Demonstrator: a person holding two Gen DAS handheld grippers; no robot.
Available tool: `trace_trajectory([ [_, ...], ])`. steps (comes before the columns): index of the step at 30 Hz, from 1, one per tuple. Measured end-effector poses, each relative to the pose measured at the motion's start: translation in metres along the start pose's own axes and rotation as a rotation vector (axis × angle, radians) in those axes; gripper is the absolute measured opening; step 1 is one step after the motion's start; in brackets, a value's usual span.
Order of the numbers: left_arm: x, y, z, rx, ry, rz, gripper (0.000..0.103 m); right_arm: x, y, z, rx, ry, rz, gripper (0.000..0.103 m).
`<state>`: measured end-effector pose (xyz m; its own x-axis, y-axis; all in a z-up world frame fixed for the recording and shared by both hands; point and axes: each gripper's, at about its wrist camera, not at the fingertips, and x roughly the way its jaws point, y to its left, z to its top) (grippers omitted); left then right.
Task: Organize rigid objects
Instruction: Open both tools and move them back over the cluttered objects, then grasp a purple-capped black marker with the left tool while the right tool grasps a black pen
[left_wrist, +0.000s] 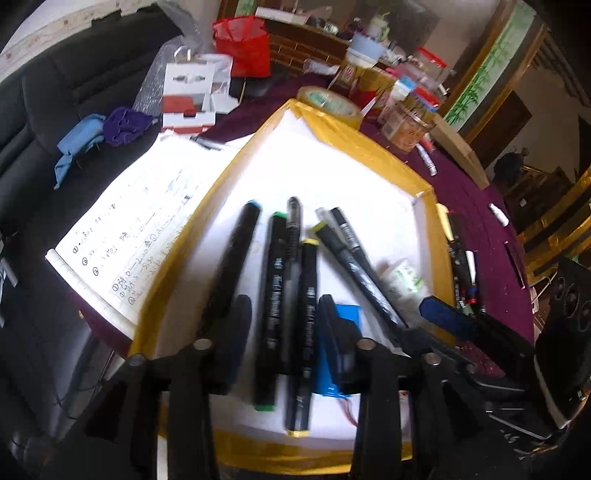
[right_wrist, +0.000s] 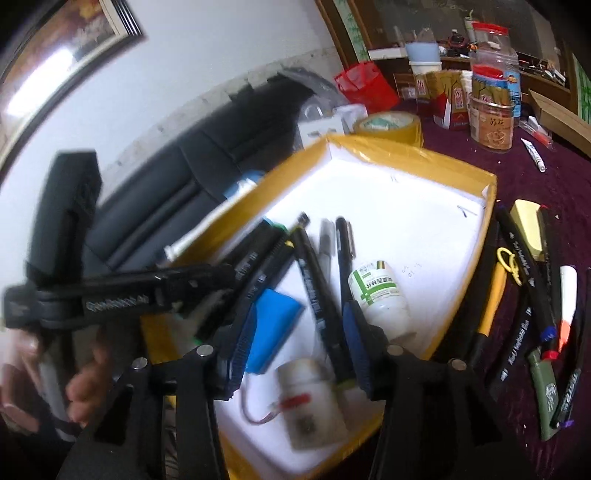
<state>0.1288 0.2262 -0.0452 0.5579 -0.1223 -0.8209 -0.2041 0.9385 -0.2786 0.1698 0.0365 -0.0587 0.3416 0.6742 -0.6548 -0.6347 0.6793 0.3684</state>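
A shallow white tray with yellow-taped walls (left_wrist: 369, 144) holds several black markers (left_wrist: 271, 295), a blue battery pack (left_wrist: 338, 354) and a white pill bottle (left_wrist: 404, 278). My left gripper (left_wrist: 282, 325) is open above the markers, its fingers on either side of them. In the right wrist view the same tray (right_wrist: 424, 158) holds the markers (right_wrist: 314, 284), the blue pack (right_wrist: 275, 326) and two white bottles (right_wrist: 380, 295). My right gripper (right_wrist: 301, 339) is open just above a marker and the blue pack. The left gripper's body (right_wrist: 122, 295) shows at the left.
More markers and a yellow sticky pad (right_wrist: 528, 225) lie on the purple cloth (right_wrist: 535, 177) right of the tray. A tape roll (left_wrist: 330, 103), jars (right_wrist: 493, 122) and boxes stand behind it. An open notebook (left_wrist: 136, 221) lies left of the tray, by a black sofa (left_wrist: 55, 92).
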Motion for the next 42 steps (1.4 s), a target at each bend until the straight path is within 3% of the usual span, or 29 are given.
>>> trace_trajectory([
  [3,-0.009,-0.019,-0.006,0.021,-0.031,-0.013,0.036,-0.027,-0.007,-0.006,0.028,-0.054,0.038,0.044],
  [7,-0.016,-0.054,-0.015,0.072,-0.043,-0.089,0.036,-0.062,-0.029,-0.019,0.081,-0.114,0.05,0.044],
  [10,-0.015,-0.082,-0.02,0.113,-0.038,-0.126,0.046,-0.084,-0.055,-0.031,0.149,-0.15,0.013,0.044],
  [17,-0.008,-0.131,-0.034,0.191,-0.004,-0.169,0.047,-0.12,-0.127,-0.052,0.323,-0.184,-0.1,0.044],
  [24,-0.007,-0.15,-0.047,0.228,0.021,-0.173,0.047,-0.116,-0.167,-0.043,0.397,-0.135,-0.184,0.042],
  [32,-0.007,-0.154,-0.054,0.233,0.039,-0.165,0.047,-0.084,-0.177,-0.025,0.359,-0.051,-0.327,0.026],
  [37,-0.006,-0.154,-0.058,0.231,0.049,-0.171,0.047,-0.081,-0.183,-0.025,0.371,-0.041,-0.346,0.012],
  [42,-0.004,-0.158,-0.058,0.228,0.066,-0.177,0.047,-0.096,-0.19,-0.033,0.415,-0.068,-0.302,0.008],
])
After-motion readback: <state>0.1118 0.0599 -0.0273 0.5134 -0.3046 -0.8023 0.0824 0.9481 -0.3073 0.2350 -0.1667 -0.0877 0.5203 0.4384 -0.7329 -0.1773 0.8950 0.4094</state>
